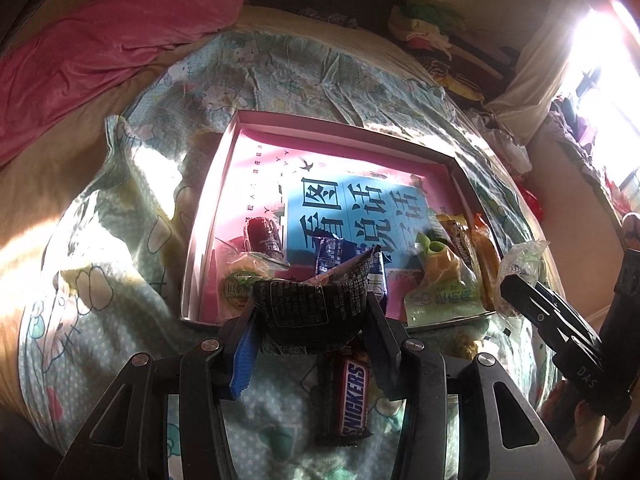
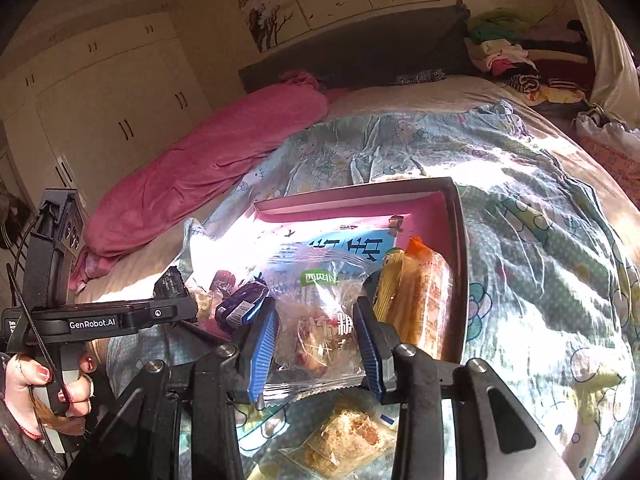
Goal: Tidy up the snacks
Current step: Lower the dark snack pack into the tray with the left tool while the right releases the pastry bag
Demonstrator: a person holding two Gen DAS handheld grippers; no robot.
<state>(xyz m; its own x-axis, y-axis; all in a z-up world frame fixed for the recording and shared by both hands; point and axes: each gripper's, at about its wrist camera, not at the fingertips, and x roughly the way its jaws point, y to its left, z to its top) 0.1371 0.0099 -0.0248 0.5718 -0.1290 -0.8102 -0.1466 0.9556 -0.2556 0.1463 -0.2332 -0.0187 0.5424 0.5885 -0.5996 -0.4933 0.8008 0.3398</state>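
Note:
A shallow pink box (image 1: 208, 216) with a blue printed sheet inside lies on the bed and holds several snack packets along its near side. My left gripper (image 1: 310, 312) is shut on a black printed snack wrapper (image 1: 310, 304), lifted over the box's near edge. A Snickers bar (image 1: 354, 396) lies on the bedspread below it. In the right wrist view my right gripper (image 2: 316, 344) is shut on a clear plastic packet (image 2: 316, 320) with a reddish pastry inside, just in front of the box (image 2: 460, 240). The left gripper's black body (image 2: 120, 316) shows at the left, held by a hand (image 2: 24, 380).
The bed is covered with a pale blue cartoon bedspread (image 1: 100, 272). A pink quilt (image 1: 120, 40) lies at the far left. Another clear packet with a crumbly cake (image 2: 344, 436) rests below my right gripper. Piled clothes (image 2: 512, 52) sit by the headboard; white wardrobes (image 2: 100, 100) stand left.

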